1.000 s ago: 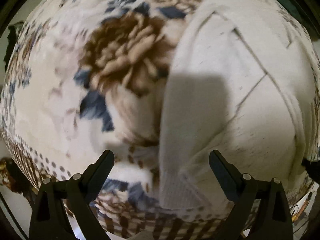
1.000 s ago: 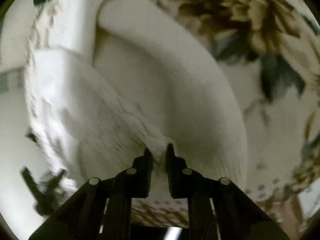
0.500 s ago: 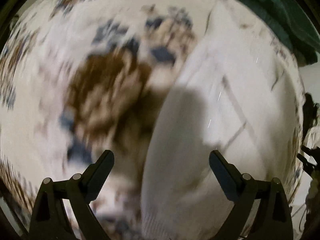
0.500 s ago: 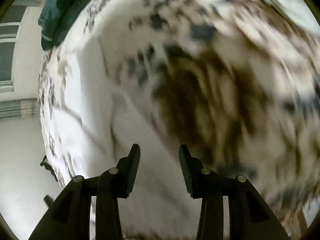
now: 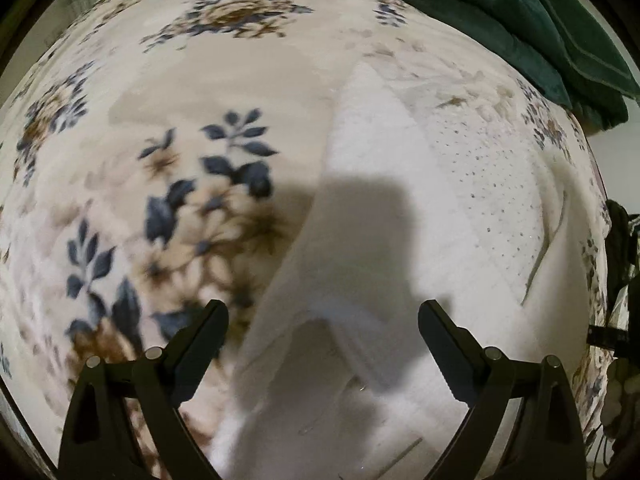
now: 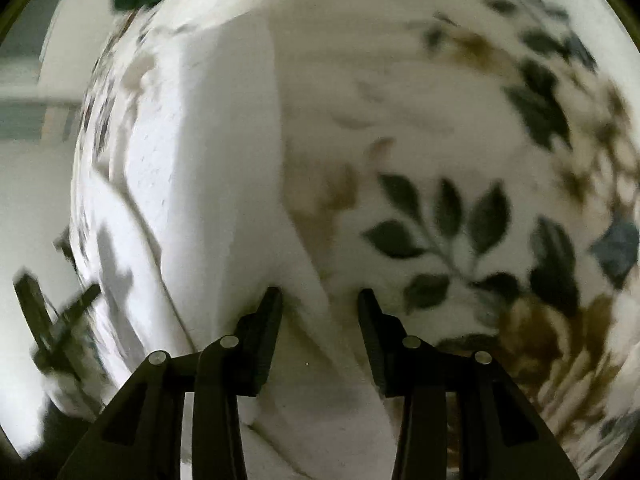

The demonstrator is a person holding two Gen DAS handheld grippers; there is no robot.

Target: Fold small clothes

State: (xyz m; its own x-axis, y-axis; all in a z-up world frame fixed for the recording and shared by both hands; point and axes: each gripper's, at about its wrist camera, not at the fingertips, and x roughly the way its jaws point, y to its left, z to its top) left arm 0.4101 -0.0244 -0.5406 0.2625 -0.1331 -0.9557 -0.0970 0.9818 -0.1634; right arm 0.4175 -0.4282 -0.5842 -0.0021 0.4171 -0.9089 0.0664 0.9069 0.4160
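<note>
A small white garment (image 5: pixel 400 216) lies partly folded on a floral blanket (image 5: pixel 168 128). In the left wrist view it fills the right half, with a dotted panel and a folded edge running up the middle. My left gripper (image 5: pixel 322 320) is open and empty, held above the garment's near end. In the right wrist view the garment (image 6: pixel 208 160) runs up the left side. My right gripper (image 6: pixel 318 300) is open and empty, its jaws on either side of the garment's right edge near its lower end.
The cream blanket with blue and brown flowers (image 6: pixel 460 220) covers the whole surface. A dark green cloth (image 5: pixel 520 16) lies at the far right corner. The blanket's edge drops off on the right in the left wrist view and on the left in the right wrist view.
My right gripper has opened and let go of the white garment, which now lies flat. Both grippers have pulled back from the cloth. The left gripper stayed open.
</note>
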